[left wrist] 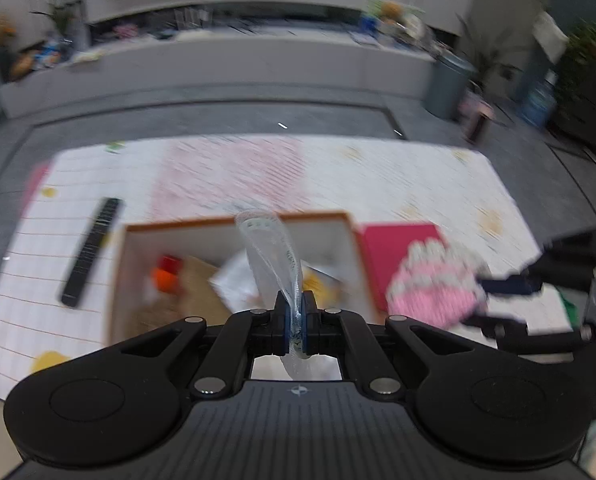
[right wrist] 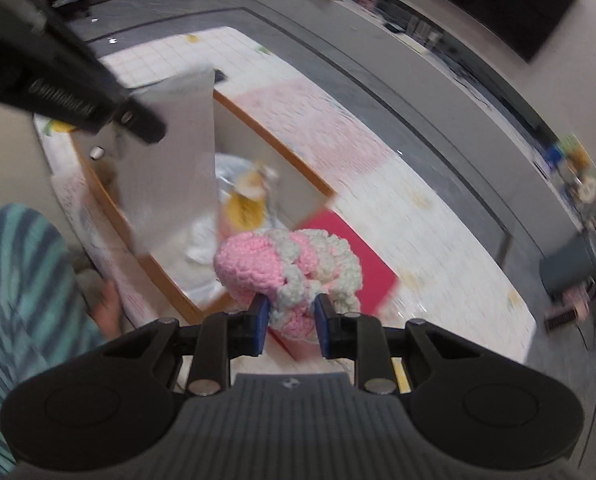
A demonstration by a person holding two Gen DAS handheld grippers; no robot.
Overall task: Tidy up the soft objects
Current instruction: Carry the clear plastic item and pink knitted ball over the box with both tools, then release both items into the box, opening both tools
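Above the open box [left wrist: 350,240], the left gripper [left wrist: 296,316] pinches a clear plastic bag [left wrist: 271,256] while the right gripper [right wrist: 291,316] clamps a pink-and-white knitted piece [right wrist: 289,264].

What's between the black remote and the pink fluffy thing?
The open box with the orange rim, plus the clear plastic bag pinched above it. That shows in the left wrist view, remote left, pink knit right.

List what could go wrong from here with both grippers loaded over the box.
1. The left gripper pinches only a thin edge of the clear plastic bag; it might slip free.
2. The bag hangs in front of the open box, so the drop spot for the pink and white knitted piece held in the right gripper is partly hidden.
3. The two grippers are close and could bump.
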